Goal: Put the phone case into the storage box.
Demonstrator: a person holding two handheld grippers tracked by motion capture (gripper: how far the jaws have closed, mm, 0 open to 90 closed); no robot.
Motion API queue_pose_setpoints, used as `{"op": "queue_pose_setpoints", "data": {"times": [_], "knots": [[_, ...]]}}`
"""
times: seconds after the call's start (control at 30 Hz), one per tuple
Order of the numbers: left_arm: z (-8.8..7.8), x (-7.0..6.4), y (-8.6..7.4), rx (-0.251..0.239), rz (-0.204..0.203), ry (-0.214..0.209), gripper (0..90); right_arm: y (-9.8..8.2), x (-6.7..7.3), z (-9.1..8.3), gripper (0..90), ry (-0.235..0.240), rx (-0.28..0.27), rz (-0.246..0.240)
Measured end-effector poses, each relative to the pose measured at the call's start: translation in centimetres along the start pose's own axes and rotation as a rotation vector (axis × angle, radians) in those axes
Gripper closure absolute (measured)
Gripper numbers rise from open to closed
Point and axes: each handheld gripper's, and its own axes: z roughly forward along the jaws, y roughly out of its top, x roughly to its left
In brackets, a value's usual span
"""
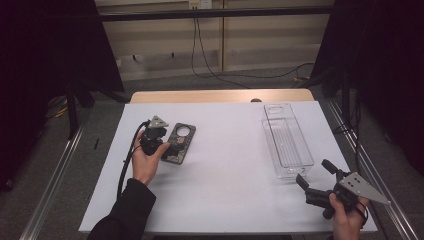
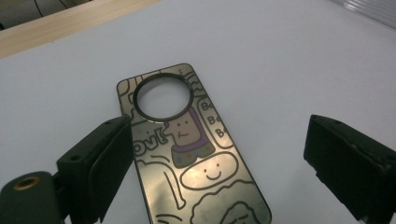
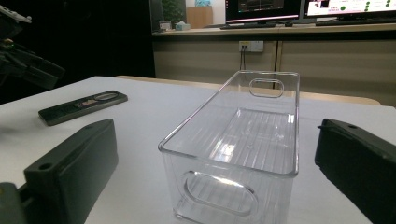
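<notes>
On the white table (image 1: 225, 165), the phone case (image 1: 179, 142) lies lengthwise, hole end away.

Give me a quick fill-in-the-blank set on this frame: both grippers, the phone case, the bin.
1. The left gripper hovers with open jaws over the phone case, which lies ____ on the white table.
2. The clear plastic bin in front of the right gripper is ____ inside.
3. The case has a ____ cutout near one end.
4. The right gripper's jaws are ____.

Missing words: flat; empty; round; open
</notes>
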Motion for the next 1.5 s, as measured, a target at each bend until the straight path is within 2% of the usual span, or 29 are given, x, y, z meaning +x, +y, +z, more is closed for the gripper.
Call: {"op": "queue_pose_setpoints", "data": {"times": [0.13, 0.27, 0.37, 0.4, 0.43, 0.5, 0.6, 0.7, 0.77, 1.03, 1.13, 1.2, 1.33, 1.43, 1.47, 1.5], "knots": [[0.5, 0.5, 0.6, 0.065, -0.024, 0.003, 7.7, 0.0, 0.0, 0.0, 0.0, 0.001, -0.002, 0.000], [1.1, 0.9, 1.0, 0.122, -0.028, 0.017, 7.4, 0.0, 0.0, 0.0, 0.0, 0.001, -0.001, 0.001], [1.6, 1.1, 1.1, 0.151, -0.011, 0.062, 6.7, 0.0, 0.0, 0.0, 0.0, 0.003, 0.002, -0.001], [1.9, 1.1, 1.0, 0.156, -0.025, 0.059, 5.6, 0.0, 0.0, 0.0, 0.0, 0.003, 0.002, 0.001], [2.0, 1.4, 1.0, 0.172, -0.023, 0.046, 6.3, 0.0, 0.0, 0.0, 0.0, 0.005, 0.003, 0.000], [2.4, 1.9, 0.9, 0.191, -0.052, 0.013, 5.5, 0.0, 0.0, 0.0, 0.0, 0.006, 0.003, -0.001], [3.0, 2.1, 0.9, 0.225, -0.055, 0.060, 5.2, 0.0, 0.0, 0.0, 0.0, 0.006, 0.004, -0.001], [3.7, 2.3, 1.0, 0.272, -0.070, 0.048, 5.1, -0.1, 0.0, 0.1, 0.0, 0.007, 0.009, 0.002], [4.0, 2.4, 1.0, 0.278, -0.062, 0.057, 5.0, 0.0, 0.0, 0.1, 0.0, 0.008, 0.007, 0.002], [5.1, 2.1, 1.3, 0.312, -0.053, 0.050, 4.6, -0.1, 0.0, 0.1, 0.0, 0.013, 0.014, 0.002], [5.8, 2.1, 1.2, 0.328, -0.037, 0.061, 5.0, -0.1, 0.0, 0.1, 0.0, 0.015, 0.013, 0.001], [6.1, 2.0, 1.2, 0.331, -0.048, 0.060, 5.1, -0.1, 0.0, 0.1, 0.0, 0.017, 0.012, -0.001], [6.4, 1.4, 1.3, 0.324, -0.021, 0.067, 5.2, -0.1, 0.0, 0.0, 0.0, 0.015, 0.014, 0.001], [6.9, 1.4, 1.2, 0.336, -0.020, 0.069, 5.0, -0.1, 0.0, 0.1, 0.0, 0.013, 0.015, 0.003], [7.1, 1.4, 1.0, 0.331, -0.034, 0.076, 4.5, -0.1, 0.0, 0.0, 0.0, 0.014, 0.013, 0.002], [7.3, 1.4, 0.9, 0.346, -0.031, 0.077, 3.5, -0.1, 0.1, 0.0, 0.0, 0.016, 0.012, -0.001]]}}
